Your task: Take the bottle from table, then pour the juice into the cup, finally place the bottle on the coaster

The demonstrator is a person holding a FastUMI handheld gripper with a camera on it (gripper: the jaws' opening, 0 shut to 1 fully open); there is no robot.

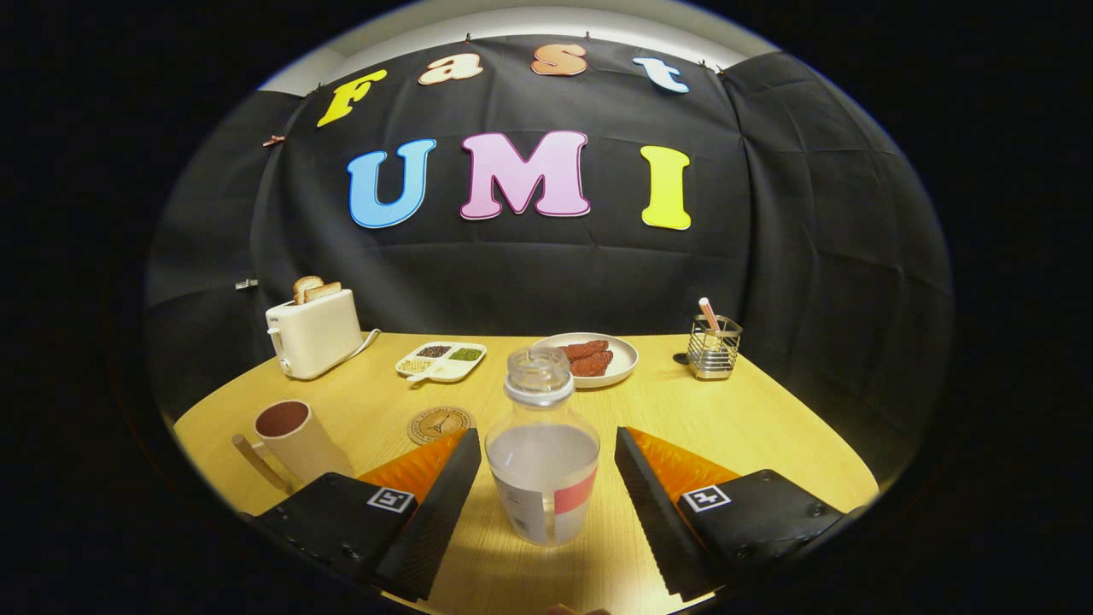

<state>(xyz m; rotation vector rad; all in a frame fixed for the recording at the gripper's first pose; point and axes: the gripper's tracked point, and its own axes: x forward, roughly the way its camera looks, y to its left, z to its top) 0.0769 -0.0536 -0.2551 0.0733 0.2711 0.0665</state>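
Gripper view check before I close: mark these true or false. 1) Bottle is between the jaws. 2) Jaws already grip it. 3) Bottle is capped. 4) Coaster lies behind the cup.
1) True: the bottle stands between the open jaws of the gripper.
2) False: gaps show on both sides.
3) False: its mouth is open.
4) True: the coaster lies just beyond the cup, near the sectioned dish.

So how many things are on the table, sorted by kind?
Drink things: 2, bottle standing between the open jaws, cup
Food dishes: 2, plate, tray
Toaster: 1
Coaster: 1
Wire holder: 1
Total: 7
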